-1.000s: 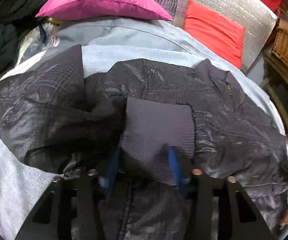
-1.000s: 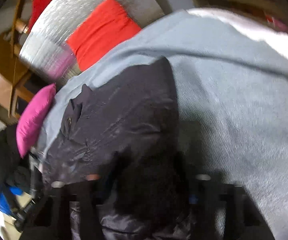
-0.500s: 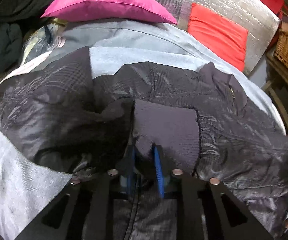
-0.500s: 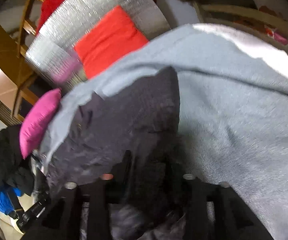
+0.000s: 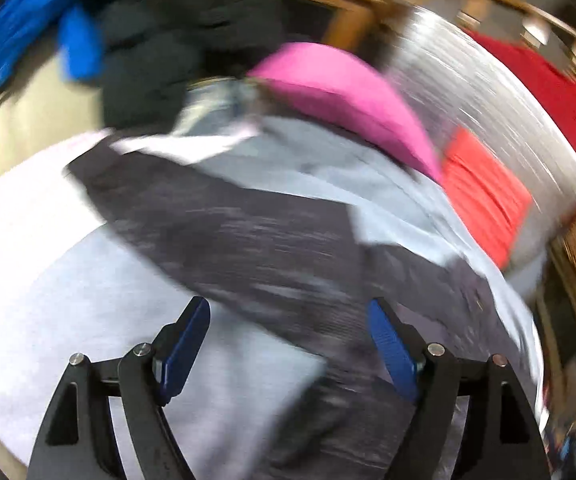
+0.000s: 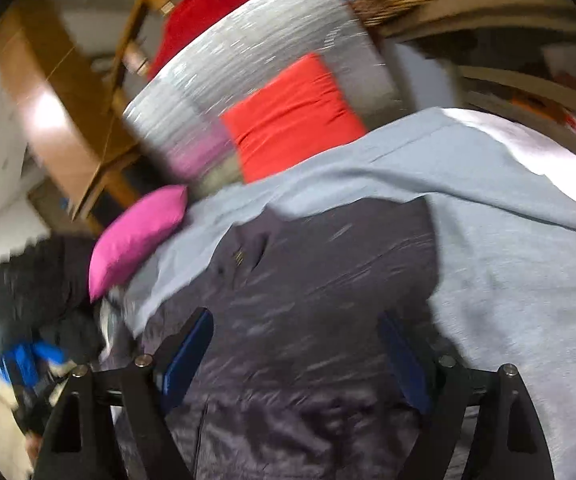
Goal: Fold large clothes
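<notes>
Dark jacket (image 6: 308, 320) lying spread on grey bedcover (image 6: 508, 260). Likely soft, bulky, slippery shell; hem or ribbed cuff giving surest hold. Left gripper (image 5: 288, 340) jaws just opening, gaping, pinching nothing. Right gripper (image 6: 296, 356) jaws just narrowing, apart, nothing pinched.

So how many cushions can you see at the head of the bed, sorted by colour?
Pink cushion: 1
Orange-red cushion: 1
Silver-grey cushion: 1
Total: 3 cushions, all beyond the dark jacket lying on the grey blanket.
</notes>
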{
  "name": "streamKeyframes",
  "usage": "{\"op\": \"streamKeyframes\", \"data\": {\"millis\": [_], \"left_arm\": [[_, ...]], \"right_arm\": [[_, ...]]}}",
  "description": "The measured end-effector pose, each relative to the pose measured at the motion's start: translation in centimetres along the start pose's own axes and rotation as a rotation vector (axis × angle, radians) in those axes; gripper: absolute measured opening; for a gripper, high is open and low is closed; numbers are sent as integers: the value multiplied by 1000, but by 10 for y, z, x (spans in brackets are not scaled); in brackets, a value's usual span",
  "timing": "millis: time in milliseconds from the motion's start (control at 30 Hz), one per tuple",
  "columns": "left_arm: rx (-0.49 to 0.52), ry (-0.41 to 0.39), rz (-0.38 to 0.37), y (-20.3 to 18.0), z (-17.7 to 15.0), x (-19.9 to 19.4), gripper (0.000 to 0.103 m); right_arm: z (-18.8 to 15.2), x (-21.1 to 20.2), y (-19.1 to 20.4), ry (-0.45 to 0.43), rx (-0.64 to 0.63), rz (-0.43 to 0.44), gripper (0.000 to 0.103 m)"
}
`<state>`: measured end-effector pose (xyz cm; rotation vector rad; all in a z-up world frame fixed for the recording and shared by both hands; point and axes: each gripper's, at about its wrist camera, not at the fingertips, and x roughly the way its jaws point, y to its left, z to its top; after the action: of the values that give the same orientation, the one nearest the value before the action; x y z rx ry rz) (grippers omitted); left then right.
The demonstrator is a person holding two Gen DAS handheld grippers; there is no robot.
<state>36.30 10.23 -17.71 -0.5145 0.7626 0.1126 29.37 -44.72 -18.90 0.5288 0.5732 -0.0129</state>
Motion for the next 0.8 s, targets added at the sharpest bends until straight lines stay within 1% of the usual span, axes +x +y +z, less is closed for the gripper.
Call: {"op": "streamKeyframes", "data": {"millis": [33,100,167,233,300,367,433,500,567,600,667,733,800], "left_arm": [[-36,-2,14,13,3,2,81],[-99,-15,57,43,12,4,81],[-131,-25,83,65,19,8,81],[-184,-12,72,85,23,18,81],[-257,8,44,105,30,30,80],[-317,5,31,121,36,42,80],[-350,4,21,131,39,51,80],[-376,5,-24,137,42,59,73],[-376,21,-20,140,45,71,70],[-381,26,-19,141,46,78,64],[-403,48,-38,145,46,90,56],[-416,60,-44,147,48,101,56],[-424,62,-26,150,48,108,56]], "right_arm": [[-4,5,6,16,-23,-11,64],[-13,17,19,59,-59,-8,59],[-20,24,27,85,-89,-16,59],[-26,34,30,118,-104,-6,59],[-30,40,30,141,-112,4,59],[-33,47,32,158,-122,5,59],[-36,54,35,170,-126,5,59],[-36,58,36,174,-129,6,59],[-37,61,37,177,-128,8,59],[-37,62,37,179,-128,9,59],[-37,66,37,187,-132,9,59],[-38,70,37,195,-138,5,59],[-38,73,36,200,-134,4,59]]}}
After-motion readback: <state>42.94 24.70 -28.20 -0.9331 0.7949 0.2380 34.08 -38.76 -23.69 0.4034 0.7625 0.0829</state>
